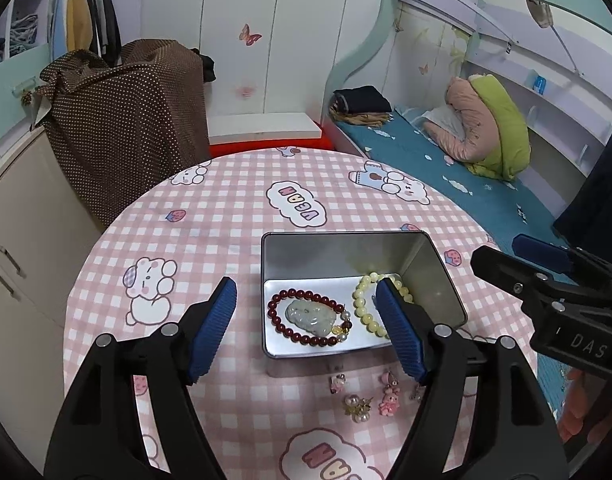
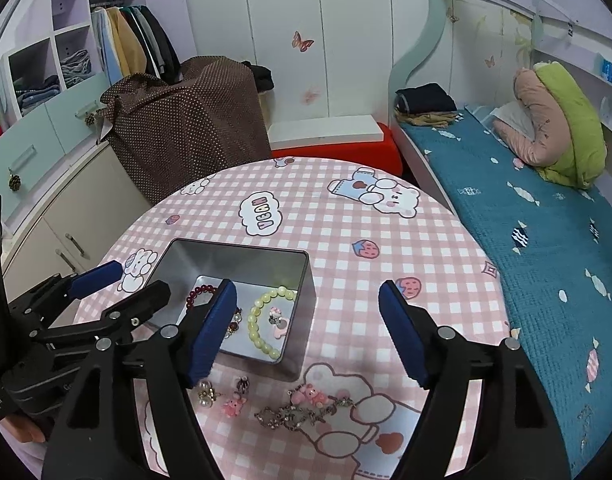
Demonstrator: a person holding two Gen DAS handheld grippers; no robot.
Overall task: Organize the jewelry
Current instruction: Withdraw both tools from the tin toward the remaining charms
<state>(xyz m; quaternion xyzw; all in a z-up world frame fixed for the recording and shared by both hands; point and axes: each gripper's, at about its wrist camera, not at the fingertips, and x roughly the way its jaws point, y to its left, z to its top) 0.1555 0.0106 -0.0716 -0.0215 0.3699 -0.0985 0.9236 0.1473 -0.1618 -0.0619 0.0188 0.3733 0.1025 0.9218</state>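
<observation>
An open metal tin [image 1: 345, 256] stands on the round table. Inside it lie a dark red bead bracelet [image 1: 282, 322], a pale jade pendant [image 1: 309, 316] and a yellow bead bracelet [image 1: 361, 304]. The right wrist view also shows a small pink charm [image 2: 276, 320] inside the yellow bracelet [image 2: 262, 320]. My left gripper [image 1: 304, 286] hovers open over the tin's near side, nothing between its pads. My right gripper [image 2: 307, 286] is open and empty just right of the tin [image 2: 242, 258]. In front of the tin lie a pearl earring [image 2: 206, 394], a pink bear charm [image 2: 232, 406] and a chain bracelet [image 2: 298, 408].
The table wears a pink checked cloth [image 2: 345, 216]. A bed with a blue cover [image 2: 545, 248] runs along its right edge. Behind it stand a brown dotted bundle [image 2: 186, 120], a red stool [image 2: 337, 148] and cabinets [image 2: 46, 216] at left. A hand [image 1: 581, 412] holds the right gripper.
</observation>
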